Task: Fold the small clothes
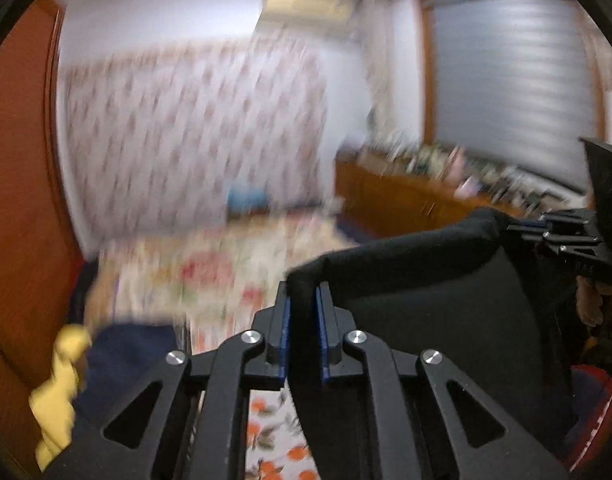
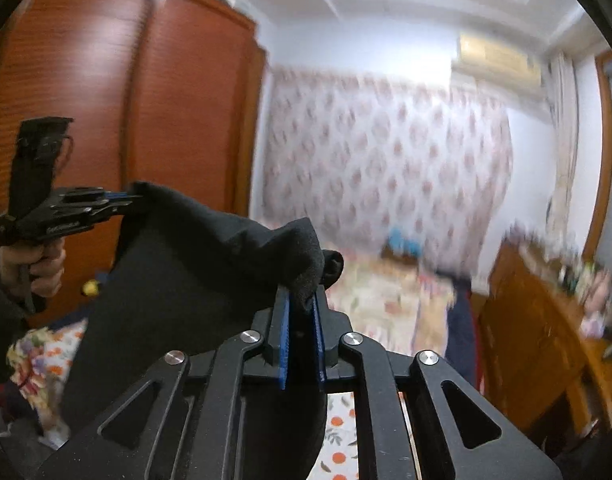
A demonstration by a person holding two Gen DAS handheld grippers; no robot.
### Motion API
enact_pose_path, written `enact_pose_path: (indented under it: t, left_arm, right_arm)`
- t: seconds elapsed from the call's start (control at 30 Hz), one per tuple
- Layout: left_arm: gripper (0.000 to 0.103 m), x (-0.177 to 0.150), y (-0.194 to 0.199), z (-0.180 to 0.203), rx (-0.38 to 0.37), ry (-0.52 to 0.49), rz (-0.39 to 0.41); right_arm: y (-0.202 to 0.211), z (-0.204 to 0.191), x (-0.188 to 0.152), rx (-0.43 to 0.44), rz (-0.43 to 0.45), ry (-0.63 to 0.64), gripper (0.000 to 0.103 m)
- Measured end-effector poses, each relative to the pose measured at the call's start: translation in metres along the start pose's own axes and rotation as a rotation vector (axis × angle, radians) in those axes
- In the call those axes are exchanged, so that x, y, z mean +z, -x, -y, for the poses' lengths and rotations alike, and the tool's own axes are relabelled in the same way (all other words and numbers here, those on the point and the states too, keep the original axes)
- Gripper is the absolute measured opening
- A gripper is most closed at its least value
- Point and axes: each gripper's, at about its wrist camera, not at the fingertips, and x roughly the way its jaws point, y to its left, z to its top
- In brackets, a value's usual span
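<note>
A black garment (image 1: pixel 434 304) hangs in the air between my two grippers, stretched by its top edge. My left gripper (image 1: pixel 304 296) is shut on one upper corner of it. My right gripper (image 2: pixel 302 300) is shut on the other upper corner of the garment (image 2: pixel 178 280). In the left wrist view the right gripper (image 1: pixel 546 232) shows at the far right, pinching the cloth. In the right wrist view the left gripper (image 2: pixel 126 200) shows at the left, held by a hand. The garment's lower part hangs down out of sight.
A bed with a floral and orange-print cover (image 1: pixel 234 272) lies below and ahead. A yellow cloth (image 1: pixel 62 384) and a dark blue cloth (image 1: pixel 134 352) lie at the left. A wooden wardrobe (image 2: pixel 106 100) stands at the left, a cluttered wooden sideboard (image 2: pixel 546 320) at the right.
</note>
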Motion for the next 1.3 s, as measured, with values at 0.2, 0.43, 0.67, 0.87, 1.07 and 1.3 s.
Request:
enact_pose_path:
  t: [0.2,0.43,0.67,0.87,1.07,1.3]
  left_arm:
    - [0.01,-0.073,-0.066,-0.015,-0.015,0.023,-0.196]
    - [0.047,-0.112,-0.052,0.009,-0.069,0.006,-0.244]
    - [0.047,-0.15,-0.011,0.024,-0.079,0.033,-0.266]
    - [0.047,-0.183,0.01,0.033,-0.084,0.067,-0.279]
    - [0.047,-0.204,0.027,0.038,-0.078,0.085,-0.289]
    - [0.047,-0.213,0.04,0.04,-0.076,0.101,-0.295]
  right_arm:
    - [-0.162,0.046,-0.071,-0.148,-0.333,-0.056,0.023]
    - [-0.163,0.051,-0.118,-0.105,-0.389,-0.116,0.032]
    - [-0.115,0.023,-0.14,-0.025,-0.352,-0.151,0.041]
    - [-0.088,-0.015,-0.174,0.048,-0.374,-0.16,0.047]
    - [-0.07,-0.04,-0.205,0.057,-0.412,-0.164,0.053]
    - [-0.058,-0.05,-0.22,0.046,-0.434,-0.173,0.053]
